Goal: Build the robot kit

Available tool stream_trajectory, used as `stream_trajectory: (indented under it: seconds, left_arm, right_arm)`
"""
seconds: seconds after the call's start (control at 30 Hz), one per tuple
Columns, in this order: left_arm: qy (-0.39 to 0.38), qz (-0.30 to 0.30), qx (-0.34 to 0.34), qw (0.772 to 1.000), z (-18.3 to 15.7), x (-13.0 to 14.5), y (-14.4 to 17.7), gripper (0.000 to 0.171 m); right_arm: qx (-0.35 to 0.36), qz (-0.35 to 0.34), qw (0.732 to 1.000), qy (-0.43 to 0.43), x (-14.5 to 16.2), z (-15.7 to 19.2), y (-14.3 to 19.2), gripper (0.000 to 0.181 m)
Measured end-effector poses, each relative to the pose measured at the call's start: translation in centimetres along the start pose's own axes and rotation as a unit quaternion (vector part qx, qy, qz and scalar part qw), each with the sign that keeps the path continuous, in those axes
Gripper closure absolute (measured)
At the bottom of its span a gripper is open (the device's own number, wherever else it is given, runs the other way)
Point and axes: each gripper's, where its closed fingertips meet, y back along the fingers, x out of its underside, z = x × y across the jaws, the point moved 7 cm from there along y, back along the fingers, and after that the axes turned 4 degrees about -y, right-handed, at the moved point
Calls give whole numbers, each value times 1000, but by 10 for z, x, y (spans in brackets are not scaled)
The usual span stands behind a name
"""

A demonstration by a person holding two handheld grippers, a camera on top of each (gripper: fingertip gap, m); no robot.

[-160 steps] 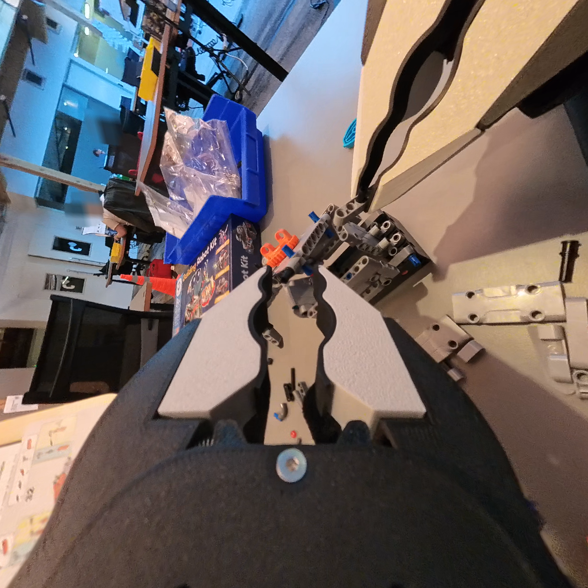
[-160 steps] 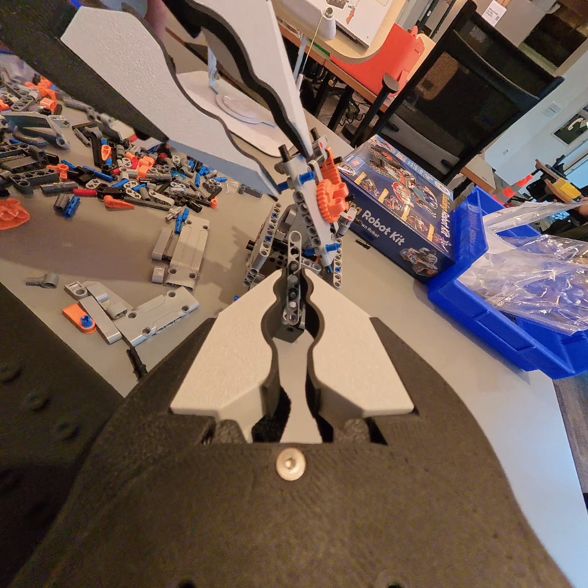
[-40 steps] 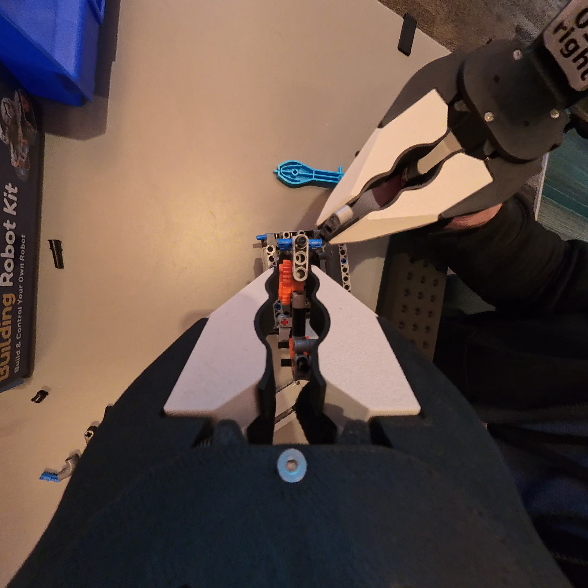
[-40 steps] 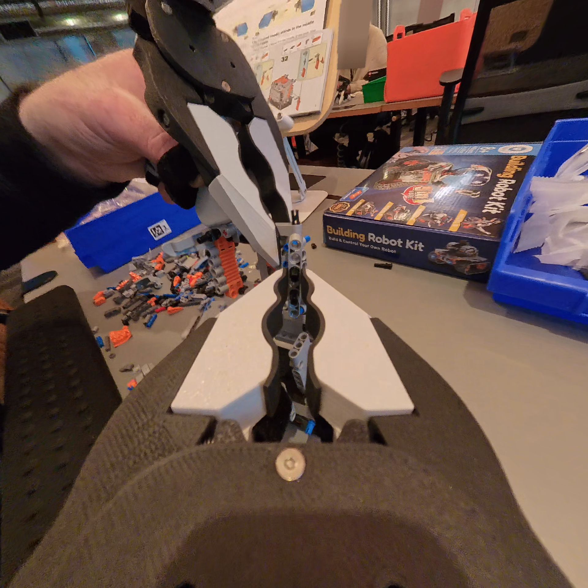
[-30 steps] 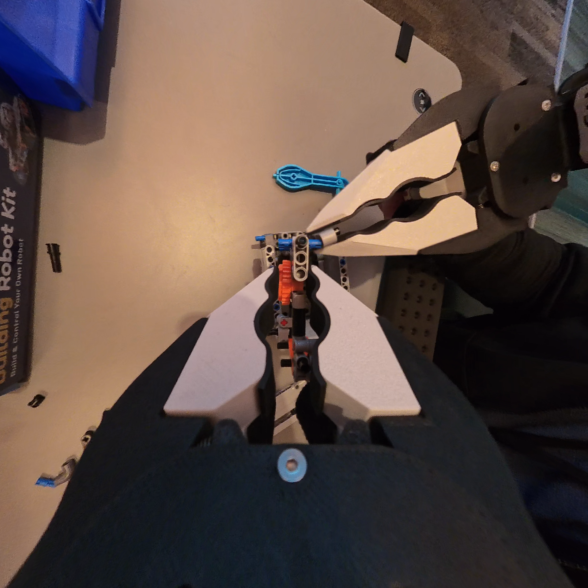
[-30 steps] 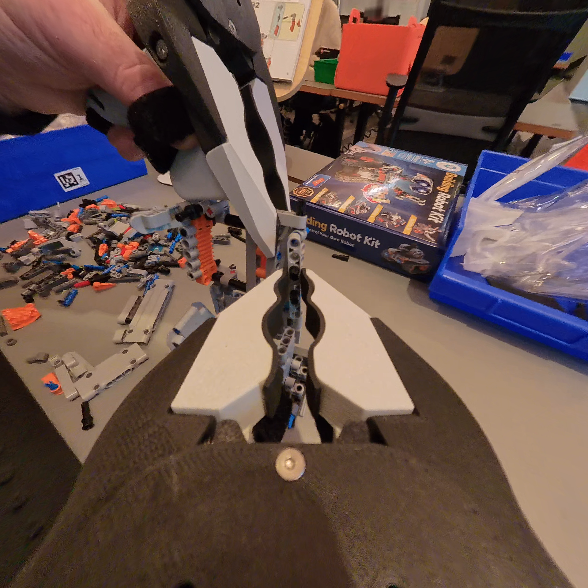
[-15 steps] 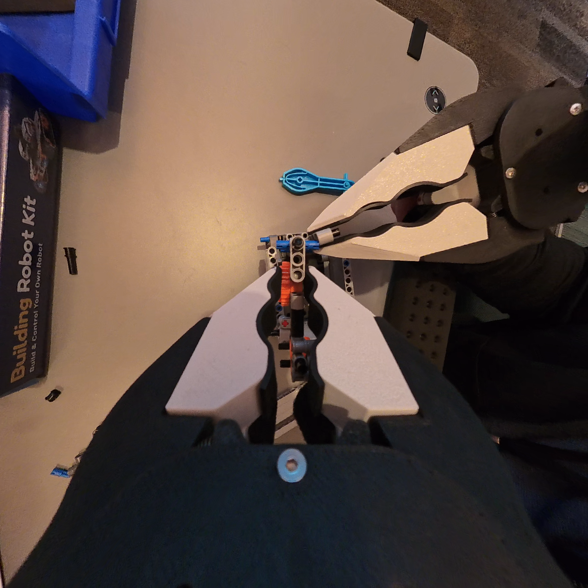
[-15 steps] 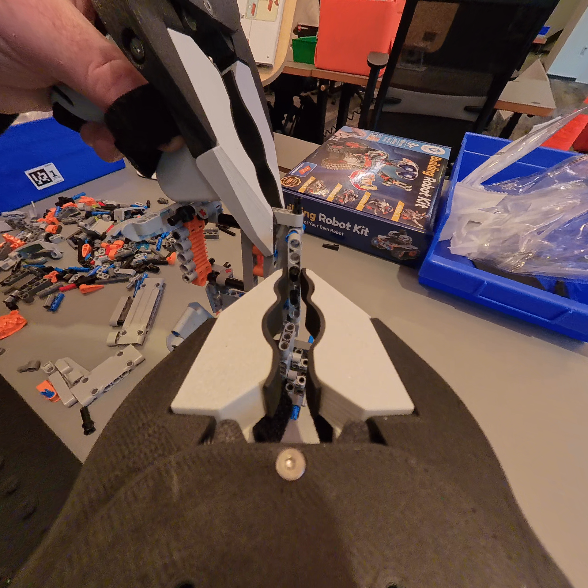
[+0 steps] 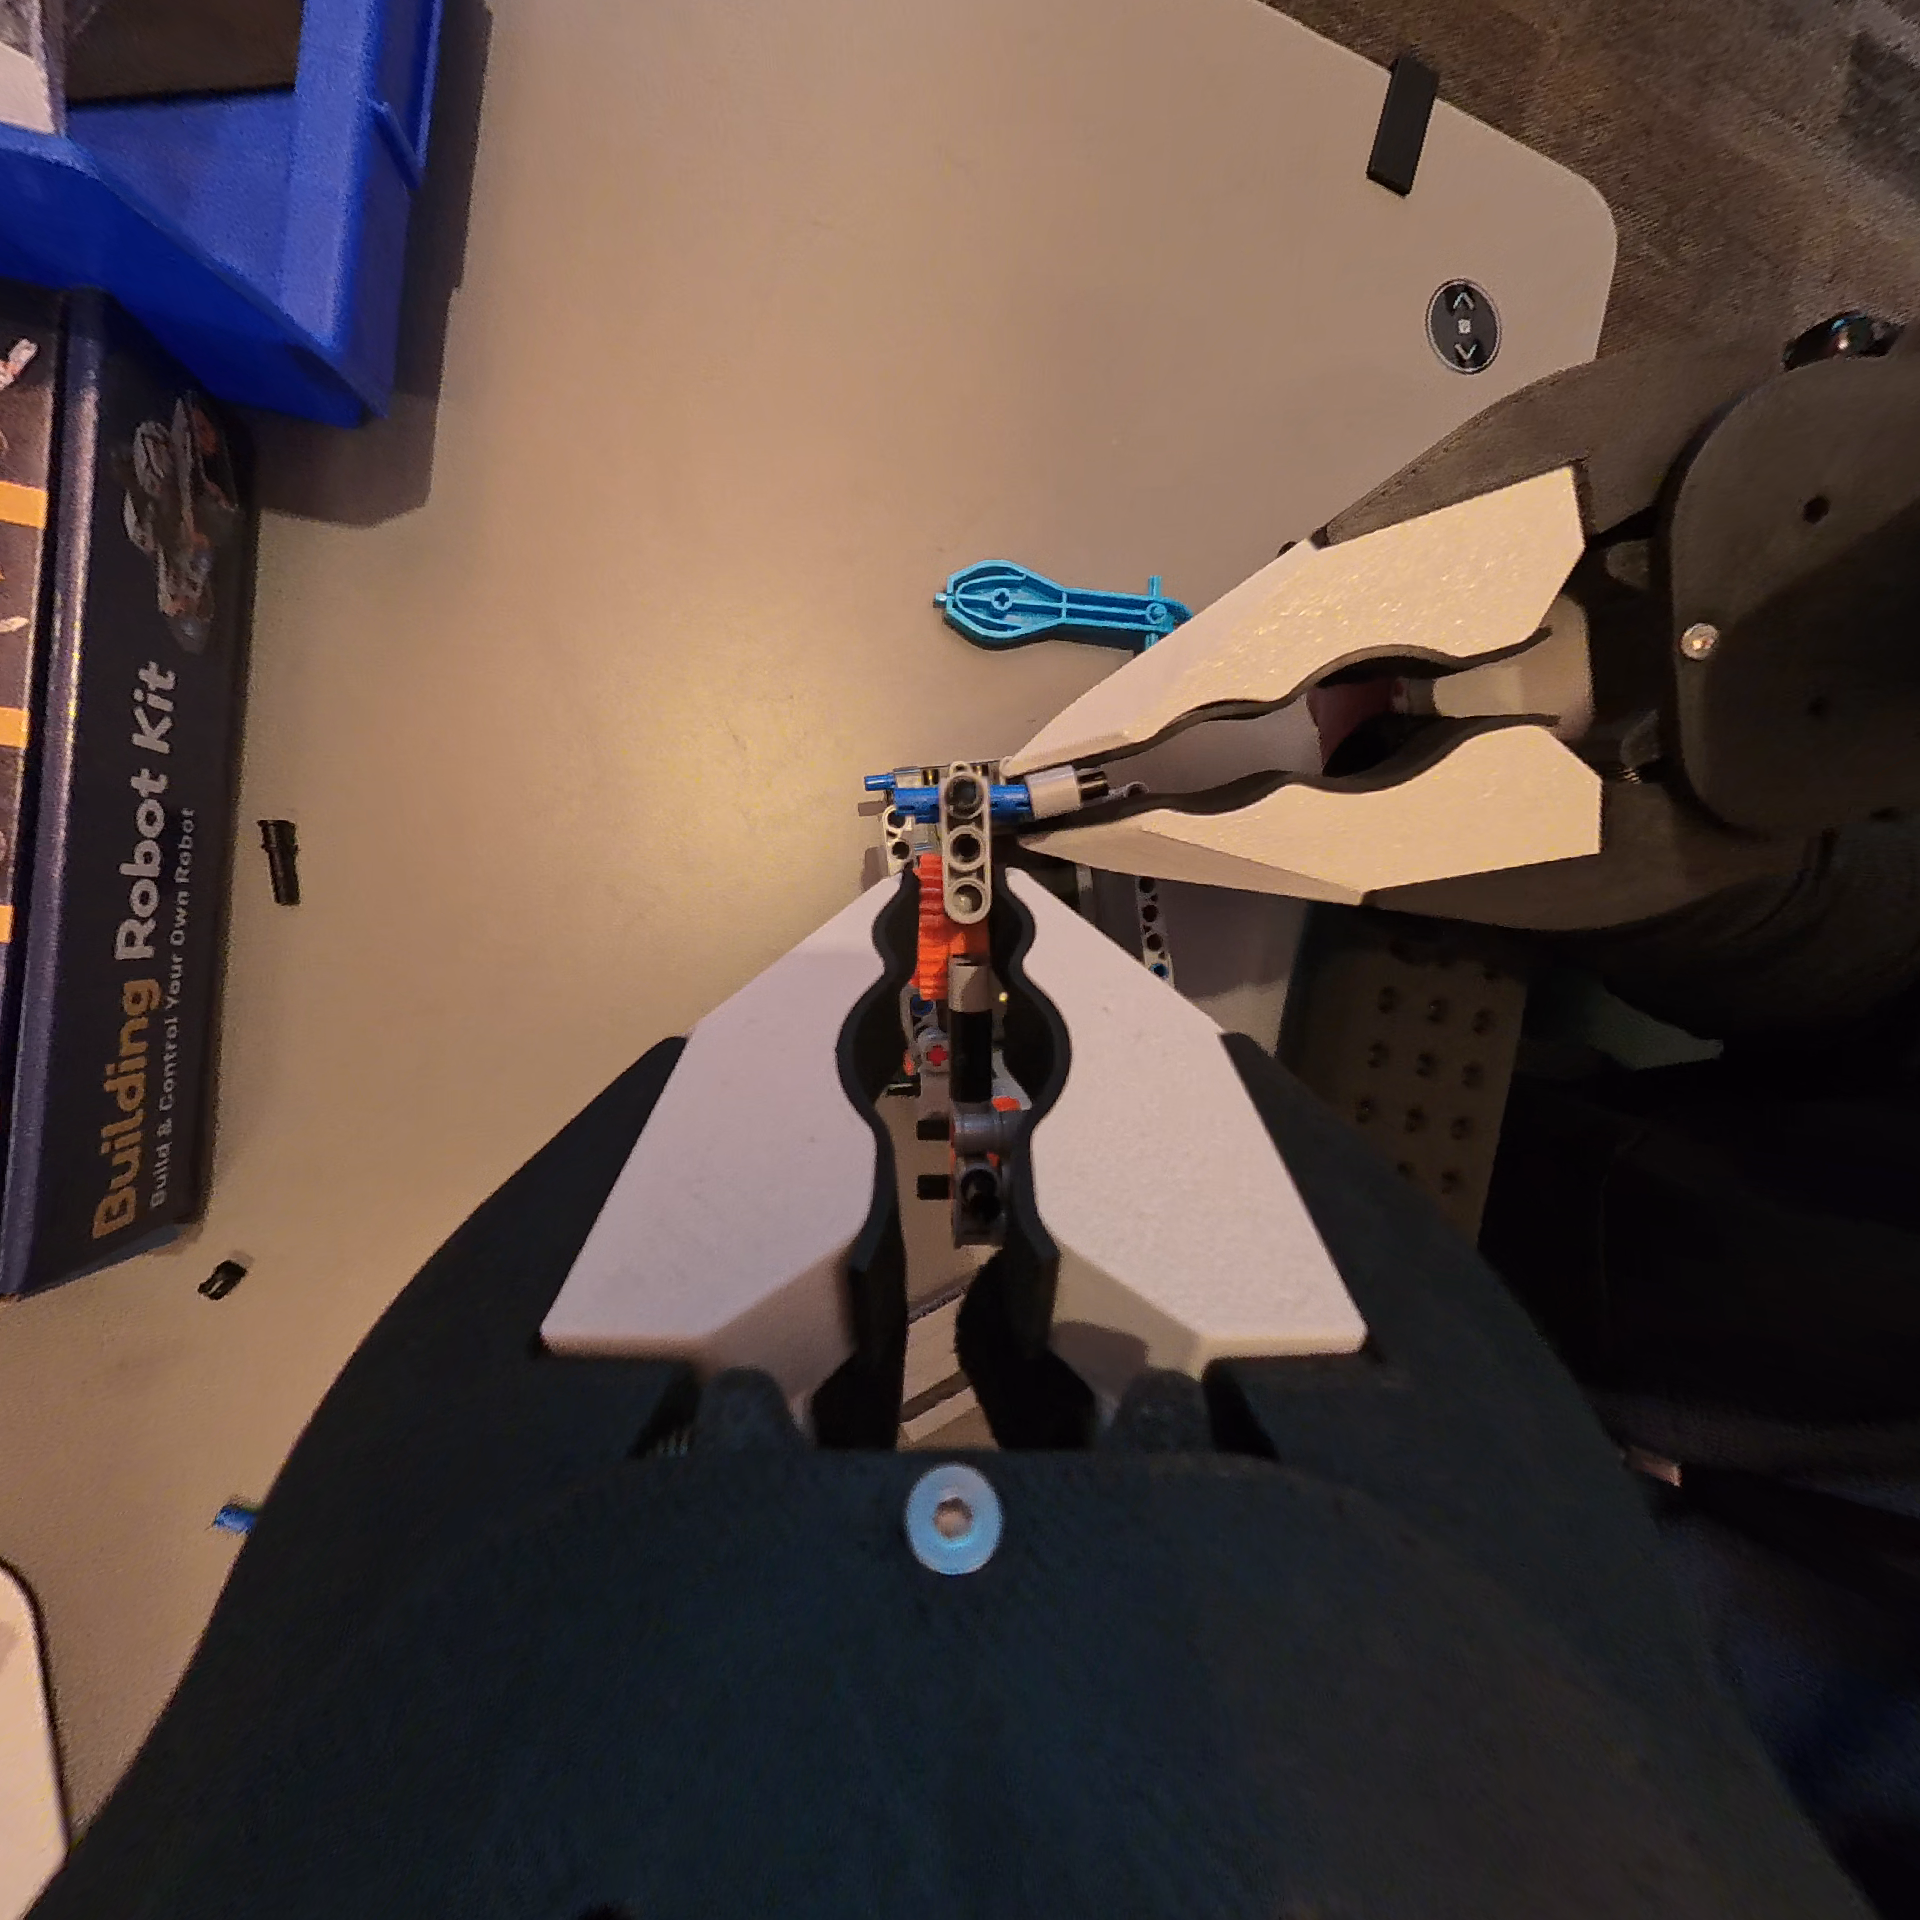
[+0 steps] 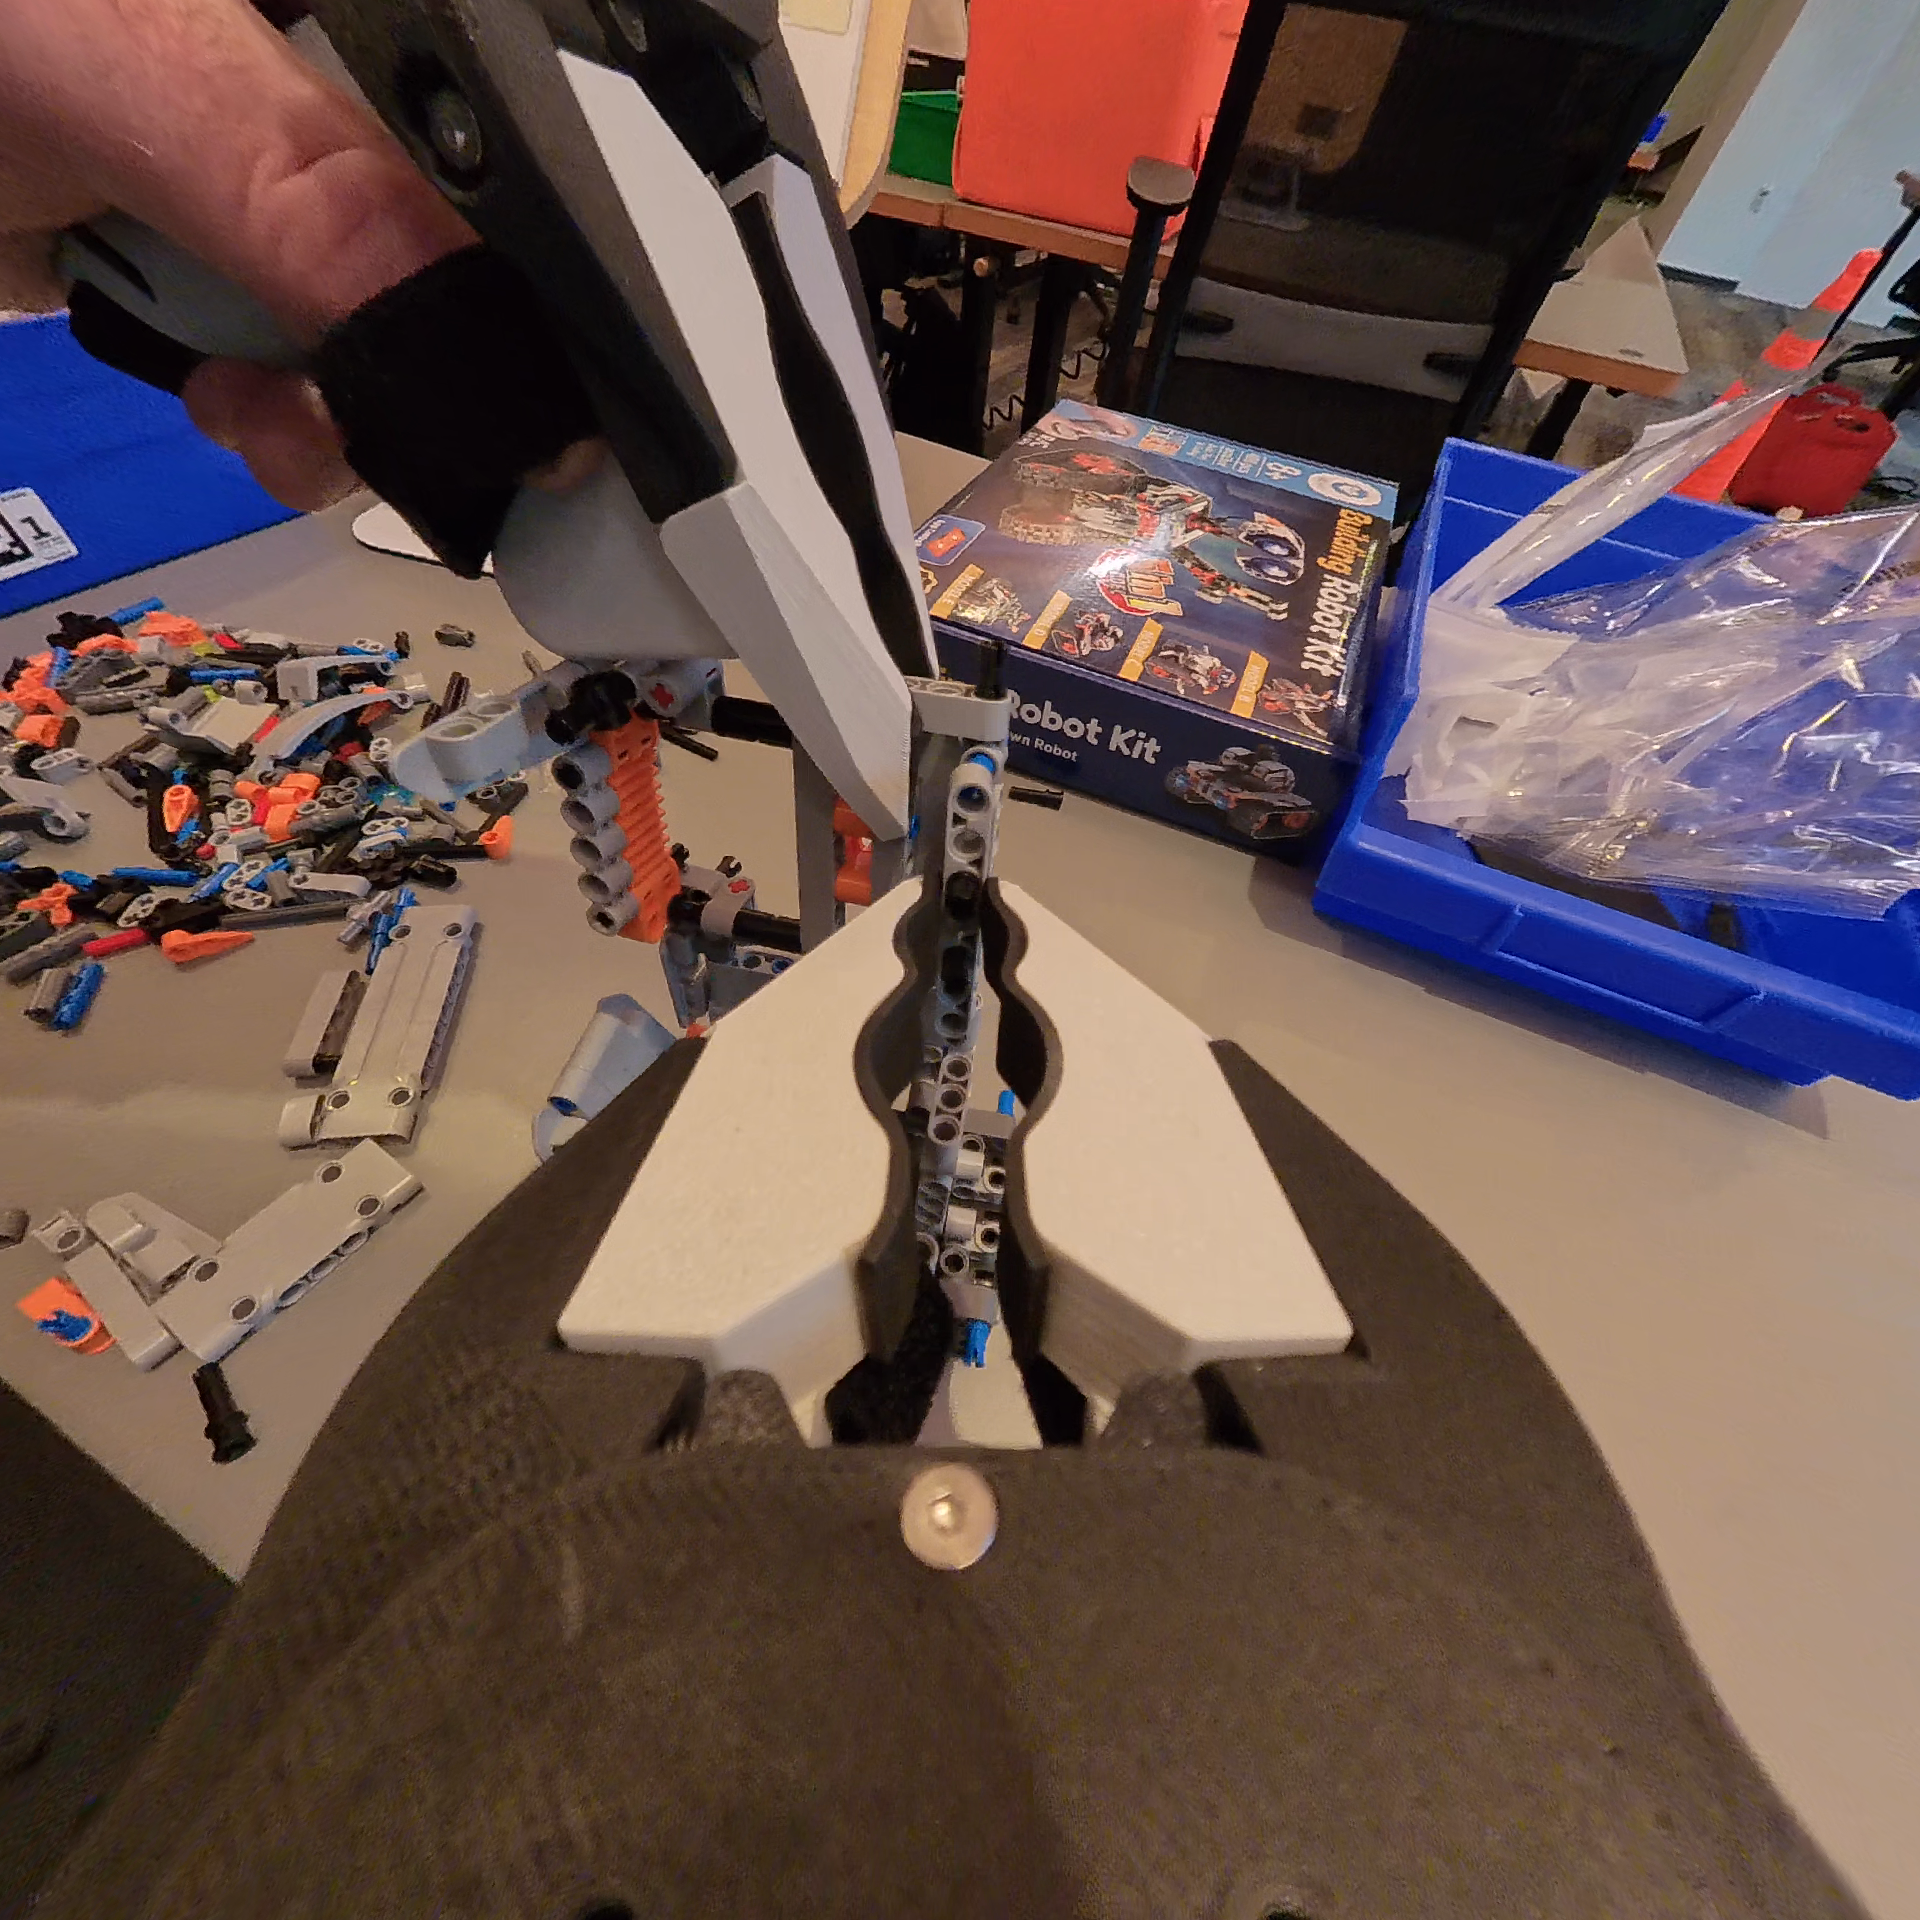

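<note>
A small brick assembly (image 9: 966, 842) of grey beams, an orange gear, a black axle and blue pins is held above the grey table (image 9: 727, 364). My left gripper (image 9: 961, 883) points down and is shut on its upper part. My right gripper (image 9: 1023, 800) comes in from the right, and its tips pinch a grey sleeve on the blue cross pin. In the right wrist view, my right gripper (image 10: 961, 894) grips the assembly's upright grey beam (image 10: 961, 821). There a hand holds the left gripper (image 10: 904, 748), whose tips sit at the top of the beam.
A dark blue kit box (image 10: 1164, 644) and a blue bin (image 10: 1621, 935) of clear bags lie behind. Loose bricks (image 10: 208, 810) and grey panels (image 10: 384, 1018) spread to the left. A teal tool (image 9: 1039, 608) and a black pin (image 9: 278, 860) lie below. The table's rounded corner (image 9: 1558, 208) is near. Less than 4 cm separates the two grippers' tips.
The left gripper has swung from level beside the table to pointing down from above. The assembly has risen off the table. Over the last second the right gripper levelled out, and both kept hold.
</note>
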Motion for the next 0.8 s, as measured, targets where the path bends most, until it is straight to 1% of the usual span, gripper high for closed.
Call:
stream_trajectory:
  seconds: [0.23,0.33,0.7,0.8]
  left_arm:
    - [-32,11,-41,999,-7,-3,-2,162]
    - [-42,16,-47,998,-7,-4,-3,162]
    - [-106,43,-103,988,-12,-6,-4,163]
    - [-119,50,-111,986,-14,-7,-5,163]
  right_arm:
    - [25,7,1000,-1,0,-1,-3,177]
    - [33,10,999,9,0,-1,-3,177]
    - [-38,50,998,-5,-4,-12,-9,177]
    - [-53,70,996,5,-6,-14,-9,177]
